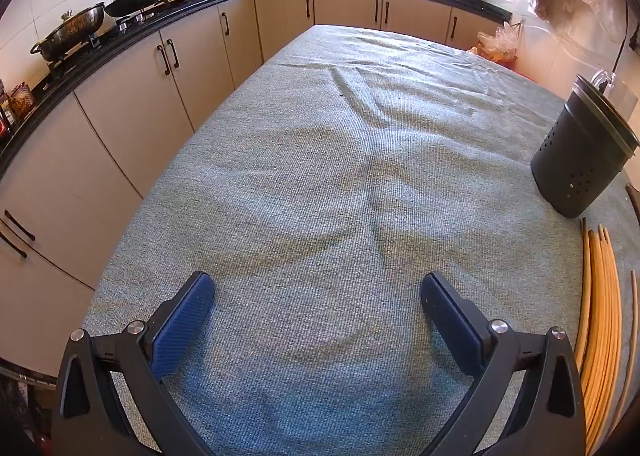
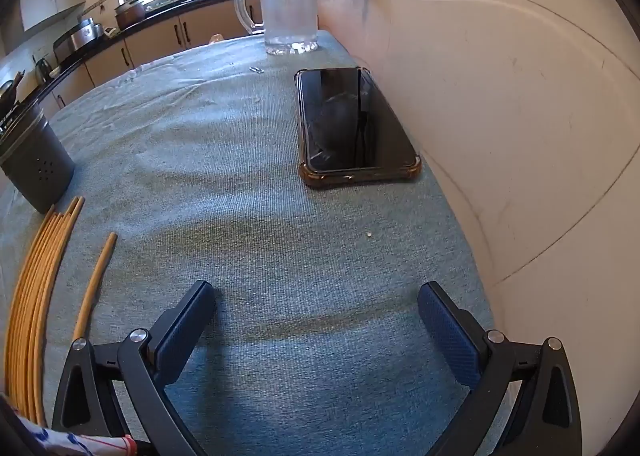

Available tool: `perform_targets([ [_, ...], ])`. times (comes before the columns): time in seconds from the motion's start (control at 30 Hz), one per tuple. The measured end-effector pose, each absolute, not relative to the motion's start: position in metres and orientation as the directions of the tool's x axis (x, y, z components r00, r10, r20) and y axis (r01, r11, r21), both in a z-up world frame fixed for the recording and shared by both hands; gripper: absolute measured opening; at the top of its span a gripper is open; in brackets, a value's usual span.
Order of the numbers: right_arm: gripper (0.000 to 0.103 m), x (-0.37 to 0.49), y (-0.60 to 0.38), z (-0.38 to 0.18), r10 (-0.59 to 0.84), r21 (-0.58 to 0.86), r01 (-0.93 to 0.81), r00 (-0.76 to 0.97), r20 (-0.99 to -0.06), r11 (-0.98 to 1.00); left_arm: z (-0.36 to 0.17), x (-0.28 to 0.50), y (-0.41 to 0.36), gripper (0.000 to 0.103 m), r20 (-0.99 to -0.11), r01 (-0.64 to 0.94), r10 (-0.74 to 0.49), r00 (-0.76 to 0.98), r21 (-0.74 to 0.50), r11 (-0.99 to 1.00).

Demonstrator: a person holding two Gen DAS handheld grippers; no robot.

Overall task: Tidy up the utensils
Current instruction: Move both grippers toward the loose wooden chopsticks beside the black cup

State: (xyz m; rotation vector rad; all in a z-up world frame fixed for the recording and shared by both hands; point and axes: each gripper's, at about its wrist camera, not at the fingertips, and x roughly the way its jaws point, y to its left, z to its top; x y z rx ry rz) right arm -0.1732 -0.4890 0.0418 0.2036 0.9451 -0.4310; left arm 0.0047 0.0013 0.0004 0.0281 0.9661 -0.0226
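Several wooden chopsticks (image 1: 602, 316) lie side by side on the cloth-covered table at the right edge of the left wrist view; they show at the left in the right wrist view (image 2: 34, 296), with one chopstick (image 2: 96, 284) lying apart. A dark perforated utensil holder (image 1: 580, 152) stands upright just beyond them, also seen in the right wrist view (image 2: 34, 160). My left gripper (image 1: 316, 316) is open and empty, left of the chopsticks. My right gripper (image 2: 316, 320) is open and empty, right of the chopsticks.
A phone (image 2: 354, 124) in an amber case lies near the white wall (image 2: 520, 116). A glass mug (image 2: 286, 4) stands at the table's far end. Cabinets (image 1: 132, 96) and a stove with pans (image 1: 100, 16) run along the left.
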Motion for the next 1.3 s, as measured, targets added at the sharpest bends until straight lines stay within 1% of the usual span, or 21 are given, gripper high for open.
perform_targets([
  [0.13,0.103,-0.182,-0.482,0.039,-0.288,-0.037,0.445,0.512,-0.809,0.895,0.001,0.005,0.002,0.103,-0.822,0.030,-0.002,0.570,0.018,0.999],
  [0.17,0.103,-0.178,-0.485,0.040,-0.273,-0.029,0.450,0.490,-0.828,0.893,0.002,0.006,0.003,0.103,-0.822,0.021,0.006,0.570,0.022,1.000],
  [0.27,0.102,-0.174,-0.492,0.042,-0.255,-0.014,0.457,0.470,-0.845,0.889,0.006,-0.005,-0.004,0.103,-0.811,-0.003,0.046,0.583,0.055,0.998],
  [0.37,0.100,-0.175,-0.490,0.046,-0.274,-0.020,0.482,0.464,-0.842,0.876,0.024,-0.027,-0.010,0.103,-0.772,0.033,0.031,0.634,0.068,0.997],
  [0.53,0.098,-0.194,-0.478,0.059,-0.291,0.033,0.529,0.517,-0.805,0.848,0.062,-0.053,-0.021,0.103,-0.703,0.073,0.000,0.711,0.074,0.995],
  [0.63,0.098,-0.210,-0.463,0.076,-0.322,0.055,0.540,0.578,-0.750,0.840,0.077,-0.072,-0.030,0.103,-0.672,0.114,-0.030,0.740,0.081,0.990],
  [0.73,0.098,-0.227,-0.447,0.095,-0.365,0.072,0.549,0.643,-0.673,0.833,0.084,-0.086,-0.040,0.103,-0.670,0.146,-0.049,0.740,0.089,0.985],
  [0.83,0.098,-0.249,-0.424,0.119,-0.454,0.062,0.568,0.715,-0.532,0.821,0.088,-0.100,-0.049,0.103,-0.669,0.185,-0.082,0.739,0.083,0.979],
  [0.9,0.098,-0.259,-0.411,0.130,-0.475,0.052,0.556,0.751,-0.459,0.830,0.092,-0.110,-0.054,0.103,-0.678,0.229,-0.125,0.724,0.066,0.971],
  [0.97,0.098,-0.267,-0.406,0.137,-0.465,0.060,0.543,0.766,-0.444,0.838,0.096,-0.120,-0.058,0.103,-0.672,0.265,-0.170,0.721,0.042,0.963],
  [1.03,0.098,-0.272,-0.400,0.142,-0.440,0.086,0.525,0.782,-0.441,0.847,0.098,-0.127,-0.062,0.103,-0.658,0.286,-0.185,0.730,0.047,0.957],
  [1.17,0.098,-0.275,-0.387,0.151,-0.418,0.112,0.505,0.803,-0.425,0.856,0.108,-0.143,-0.066,0.103,-0.619,0.279,-0.164,0.768,0.092,0.956],
  [1.3,0.098,-0.292,-0.363,0.164,-0.474,0.072,0.531,0.802,-0.363,0.844,0.121,-0.160,-0.062,0.103,-0.559,0.256,-0.144,0.817,0.129,0.958],
])
